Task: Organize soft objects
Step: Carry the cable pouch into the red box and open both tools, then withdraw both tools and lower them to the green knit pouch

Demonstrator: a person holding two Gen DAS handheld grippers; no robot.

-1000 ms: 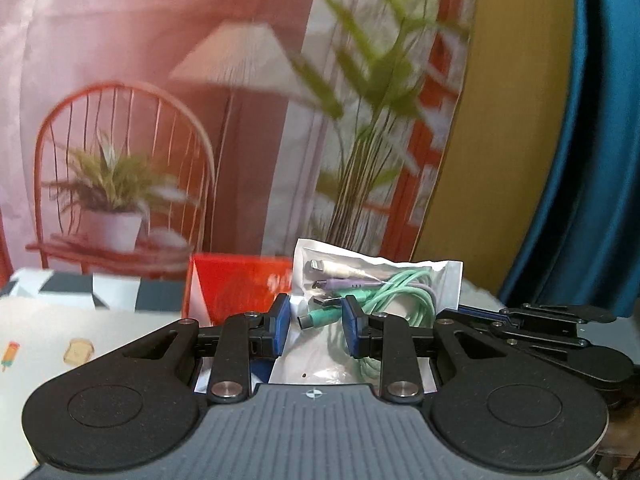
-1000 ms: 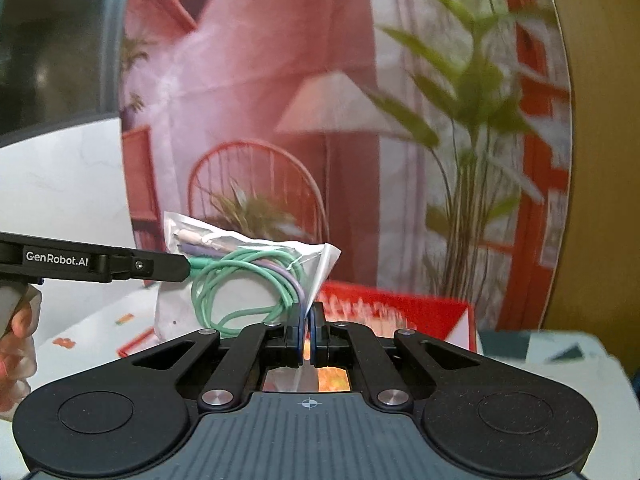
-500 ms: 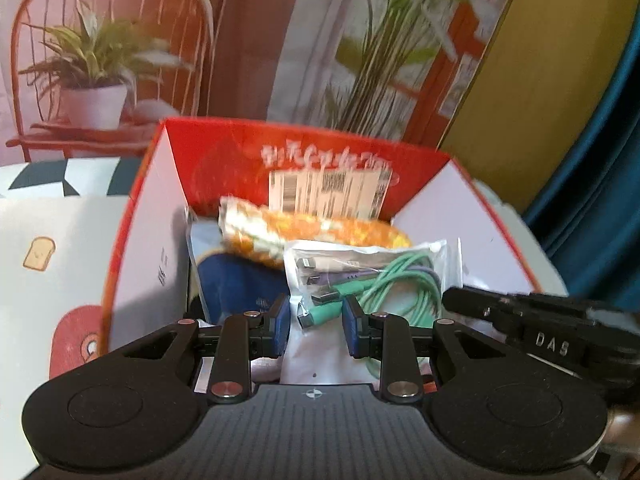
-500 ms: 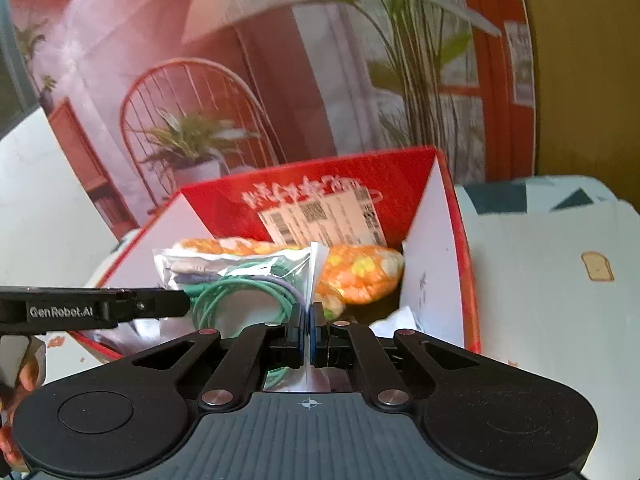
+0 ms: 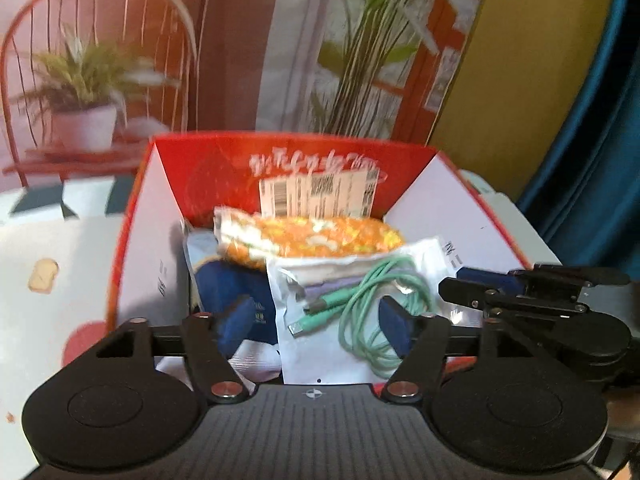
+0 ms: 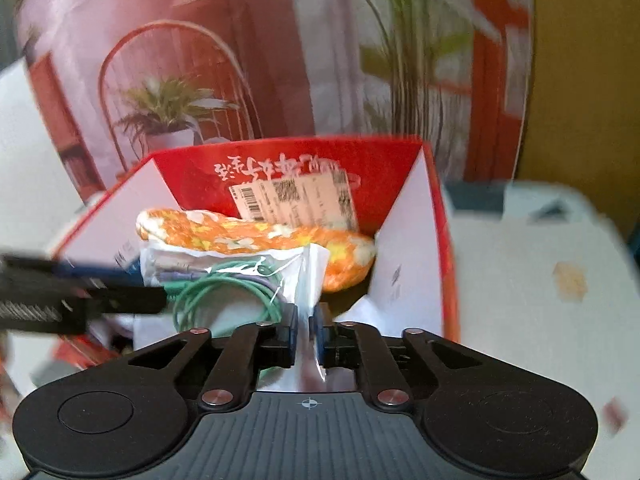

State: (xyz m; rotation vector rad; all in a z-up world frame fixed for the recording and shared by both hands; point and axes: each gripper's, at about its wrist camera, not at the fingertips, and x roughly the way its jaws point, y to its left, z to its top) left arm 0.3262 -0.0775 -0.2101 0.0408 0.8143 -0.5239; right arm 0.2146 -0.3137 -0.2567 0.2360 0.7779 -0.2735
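Observation:
A clear bag of green and purple cables (image 5: pixel 344 312) lies over the open red box (image 5: pixel 208 168), in front of an orange flowered soft roll (image 5: pixel 312 240) and a dark blue soft item (image 5: pixel 228 284). My left gripper (image 5: pixel 320 320) is open wide, its fingers on either side of the bag. My right gripper (image 6: pixel 306 330) stands slightly apart around the bag's edge (image 6: pixel 310 280); the bag (image 6: pixel 224 280) sags over the box (image 6: pixel 192 176) beside the orange roll (image 6: pixel 256 236). The right gripper shows at the right of the left wrist view (image 5: pixel 452 286).
The box stands on a white table (image 5: pixel 48 248) with small food prints. A printed backdrop with a chair and plants (image 5: pixel 88 80) hangs behind. A blue curtain (image 5: pixel 592 160) is at the far right. The box's white flaps (image 6: pixel 404 248) stand up at both sides.
My left gripper has opened wide and let go of the bag. My right gripper's jaws have parted a little. The bag has come down into the box.

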